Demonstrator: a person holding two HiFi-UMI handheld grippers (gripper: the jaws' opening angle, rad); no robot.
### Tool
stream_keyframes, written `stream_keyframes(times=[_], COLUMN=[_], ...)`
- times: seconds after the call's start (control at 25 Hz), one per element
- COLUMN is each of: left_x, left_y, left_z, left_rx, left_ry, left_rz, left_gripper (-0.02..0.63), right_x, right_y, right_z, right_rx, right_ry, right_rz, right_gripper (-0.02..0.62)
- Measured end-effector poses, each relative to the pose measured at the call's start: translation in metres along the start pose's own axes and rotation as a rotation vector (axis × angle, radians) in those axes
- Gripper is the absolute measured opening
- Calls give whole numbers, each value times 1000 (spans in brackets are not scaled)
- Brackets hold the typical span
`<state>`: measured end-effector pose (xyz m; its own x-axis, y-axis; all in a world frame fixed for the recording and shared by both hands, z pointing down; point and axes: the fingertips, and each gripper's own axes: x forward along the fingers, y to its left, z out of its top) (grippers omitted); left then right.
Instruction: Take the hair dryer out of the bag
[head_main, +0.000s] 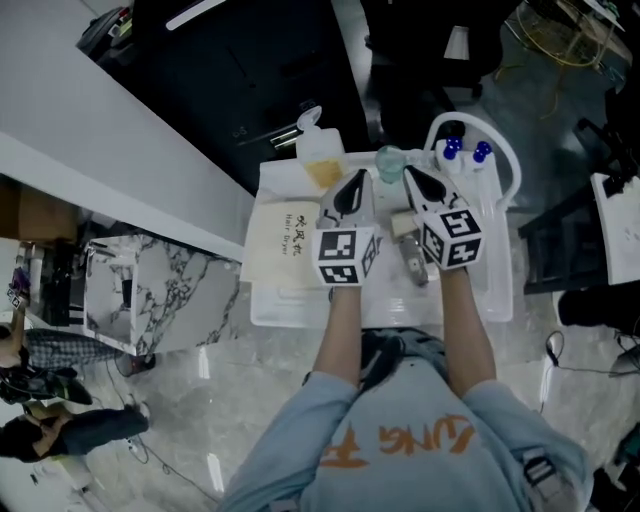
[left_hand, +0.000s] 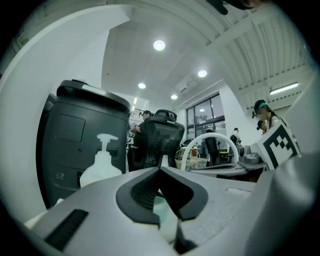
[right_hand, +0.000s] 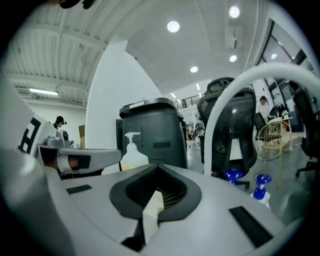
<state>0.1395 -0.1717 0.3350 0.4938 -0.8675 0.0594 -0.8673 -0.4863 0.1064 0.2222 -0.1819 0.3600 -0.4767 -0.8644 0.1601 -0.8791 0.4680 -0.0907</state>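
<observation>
Left gripper (head_main: 360, 180) poised over the white worktop (head_main: 300, 305), jaws pressed together at the tips, nothing clamped between them, nose aimed toward 1 o'clock. Right gripper (head_main: 411, 177) just beside it at 3 o'clock, jaws likewise drawn together on nothing, nose aimed toward 11 o'clock. Both noses converging on a pale glass (head_main: 389, 160) standing at 12 o'clock, near but apart from either.

Cream bag (head_main: 285, 240) lying flat on the worktop at 9 o'clock of the left gripper, printed face up, the words "Hair Dryer" legible on it, untouched by either gripper. Hair dryer itself not to be made out in any view. Small grey item (head_main: 415, 265) on the worktop beneath the right gripper, largely covered, possibly a separate tool.

Pump bottle (head_main: 320, 155) upright at 11 o'clock of the left gripper, by the far edge of the worktop. White basket (head_main: 510, 165) with a hoop handle at 2 o'clock of the right gripper, blue-capped bottles (head_main: 452, 150) standing inside. Dark bin (left_hand: 82, 145) behind the pump bottle.
</observation>
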Motion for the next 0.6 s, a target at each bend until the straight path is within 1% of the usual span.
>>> stream_keyframes(times=[0.12,0.24,0.36,0.6], left_x=[-1,-3,-7,-10], left_y=[-5,-5,1,7], left_z=[17,20,22,22], left_rx=[47,91,90,81], left_ry=[-32,-32,-34,-32], left_rz=[-4,20,35,43], left_gripper=[3,3,3,3], right_x=[-5,-10,-11,-8], right_y=[-4,-6,-2,6], right_z=[21,30,35,46], right_rx=[-56,-99,-128,-140], right_ry=[-46,-69,-67,-78], right_rz=[-33,-70,-82,-51], right_gripper=[-2,0,0,0])
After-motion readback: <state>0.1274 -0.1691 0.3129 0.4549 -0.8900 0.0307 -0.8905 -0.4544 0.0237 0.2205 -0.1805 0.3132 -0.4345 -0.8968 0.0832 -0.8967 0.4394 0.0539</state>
